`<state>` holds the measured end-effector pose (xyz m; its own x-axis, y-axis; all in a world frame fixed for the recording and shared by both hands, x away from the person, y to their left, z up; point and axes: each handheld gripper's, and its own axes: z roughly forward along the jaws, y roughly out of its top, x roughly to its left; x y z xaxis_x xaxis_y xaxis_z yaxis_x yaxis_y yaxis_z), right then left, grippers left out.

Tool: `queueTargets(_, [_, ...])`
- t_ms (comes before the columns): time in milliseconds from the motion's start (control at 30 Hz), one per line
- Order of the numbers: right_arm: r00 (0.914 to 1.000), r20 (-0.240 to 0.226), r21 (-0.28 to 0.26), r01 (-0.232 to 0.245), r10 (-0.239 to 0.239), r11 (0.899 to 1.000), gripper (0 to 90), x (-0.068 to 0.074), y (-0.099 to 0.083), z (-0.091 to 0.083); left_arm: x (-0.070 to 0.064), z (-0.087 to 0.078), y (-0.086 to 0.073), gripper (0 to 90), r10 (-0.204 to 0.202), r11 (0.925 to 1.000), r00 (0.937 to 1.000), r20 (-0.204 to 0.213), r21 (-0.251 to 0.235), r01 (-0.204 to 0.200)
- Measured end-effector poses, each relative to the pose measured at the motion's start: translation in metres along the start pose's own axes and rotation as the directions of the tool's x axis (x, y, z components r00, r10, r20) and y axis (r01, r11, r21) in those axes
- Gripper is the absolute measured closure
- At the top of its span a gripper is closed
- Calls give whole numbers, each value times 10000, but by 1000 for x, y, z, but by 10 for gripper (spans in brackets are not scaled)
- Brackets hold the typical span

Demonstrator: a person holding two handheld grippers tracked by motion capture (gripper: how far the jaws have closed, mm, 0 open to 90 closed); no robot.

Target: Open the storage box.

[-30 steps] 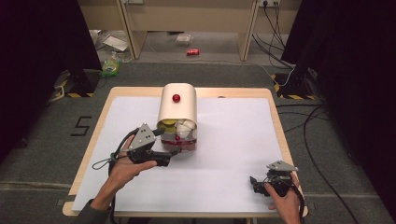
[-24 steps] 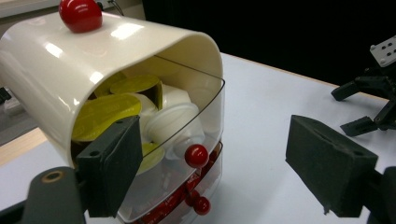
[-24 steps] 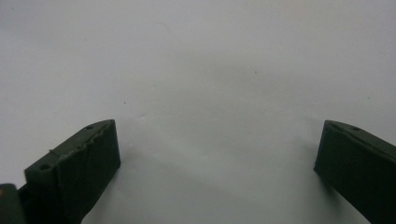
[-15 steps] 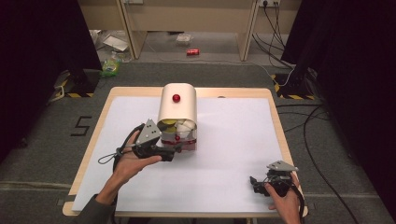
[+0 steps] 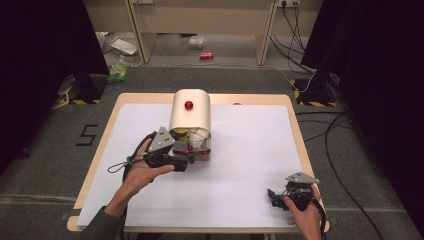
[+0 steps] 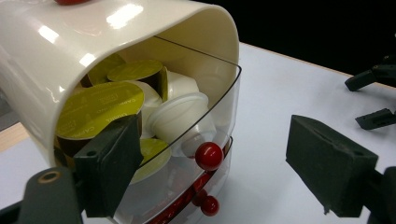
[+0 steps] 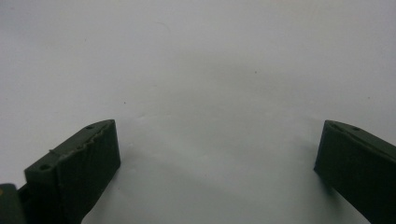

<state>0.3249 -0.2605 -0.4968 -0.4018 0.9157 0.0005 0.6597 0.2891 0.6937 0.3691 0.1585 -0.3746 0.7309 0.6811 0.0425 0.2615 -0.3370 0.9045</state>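
Dispenser (image 5: 190,116): a cream, arch-topped capsule holder lying along the middle of the white table (image 5: 250,165), its open end facing the person; a red knob (image 5: 188,105) sits on its top.
Drawer (image 6: 196,154): a clear plastic tray at the dispenser's open end, with a red ball handle (image 6: 208,156) on its front; a second, smaller red ball (image 6: 209,205) shows just below the handle.
Capsules (image 6: 100,109): packed inside the dispenser's mouth, some with yellow-green lids, some white (image 6: 180,119) and lying on their sides.
Left gripper (image 6: 212,163): right at the dispenser's open end, jaws spread wide, released and grasping nothing; one jaw is against the drawer's side and the handle lies between the two jaws without touching either.
Left hand (image 5: 142,170): just in front of the dispenser, to its left.
Right gripper (image 5: 274,196): well apart from the dispenser, near the table's front right corner, low over bare table; jaws wide apart, holding nothing.
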Motion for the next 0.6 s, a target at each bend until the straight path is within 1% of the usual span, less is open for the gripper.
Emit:
queueTargets(67, [10000, -1, 1, -7, 7, 10000, 2, 0, 0, 0, 0, 0, 0, 170, -87, 10000, 9999, 51, -13, 87])
queueTargets(233, [10000, 0, 0, -8, 8, 10000, 2, 0, 0, 0, -2, -1, -2, 170, -77, 10000, 10000, 28, -56, 77])
queueTargets(433, [10000, 0, 0, -9, 9, 10000, 2, 0, 0, 0, -3, -6, -4, 170, -293, 9995, 9989, 376, -62, 295])
queueTargets(533, [10000, -2, -4, 7, -7, 10000, 2, 0, 0, 0, -6, -10, -5, 170, -196, 9998, 9987, 461, 32, 194])
queueTargets(600, [10000, -2, -2, 6, -6, 10000, 2, 0, 0, 0, -7, -10, -5, 170, -196, 9998, 9987, 480, 34, 195])
